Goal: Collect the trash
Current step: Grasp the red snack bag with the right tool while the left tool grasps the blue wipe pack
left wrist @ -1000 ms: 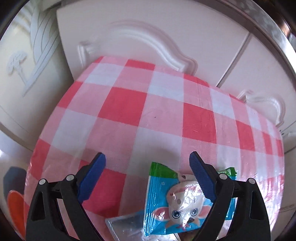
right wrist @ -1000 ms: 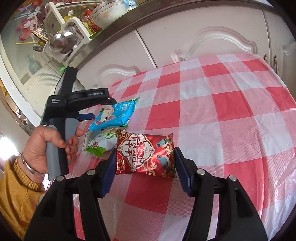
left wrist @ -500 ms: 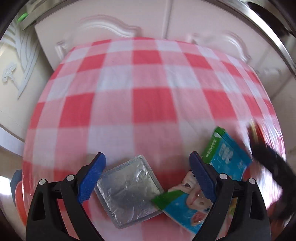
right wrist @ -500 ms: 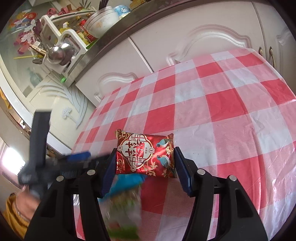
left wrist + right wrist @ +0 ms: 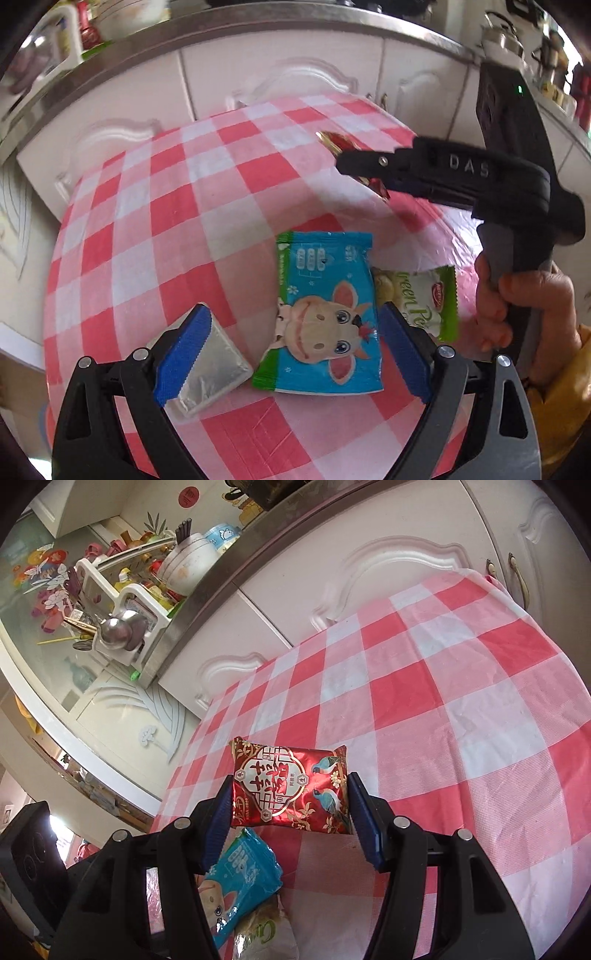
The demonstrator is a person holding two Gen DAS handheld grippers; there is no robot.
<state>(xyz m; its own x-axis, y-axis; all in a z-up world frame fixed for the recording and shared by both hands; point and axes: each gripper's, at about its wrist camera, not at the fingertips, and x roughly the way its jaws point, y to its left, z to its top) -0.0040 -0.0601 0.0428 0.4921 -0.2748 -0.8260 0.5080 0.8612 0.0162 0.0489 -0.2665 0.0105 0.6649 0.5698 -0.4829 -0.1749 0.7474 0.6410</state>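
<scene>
My left gripper (image 5: 293, 310) is open and points down at the red-checked table (image 5: 184, 206). A blue wrapper with a cartoon cow (image 5: 325, 321) lies flat between its jaws, untouched. A silver foil packet (image 5: 210, 369) sits under the left pad, and a green-and-white wrapper (image 5: 424, 299) peeks out beside the right pad. My right gripper (image 5: 290, 781) is shut on a red-and-gold snack packet (image 5: 291, 786), held above the cloth. In the left wrist view, that right gripper (image 5: 343, 162) hangs at the upper right with the red packet (image 5: 332, 142) in its jaws. The blue wrapper (image 5: 240, 871) lies below it.
White cabinet doors (image 5: 280, 77) run close behind the table, under a steel counter edge (image 5: 229, 572) crowded with a dish rack and bowls. A hand (image 5: 517, 295) in a yellow sleeve grips the right tool. The checked cloth (image 5: 461, 701) stretches far and to the right.
My left gripper has swung and rolled, bringing the cow wrapper and foil packet between its open jaws. The right gripper shifted a little over the wrappers, the red packet still in it.
</scene>
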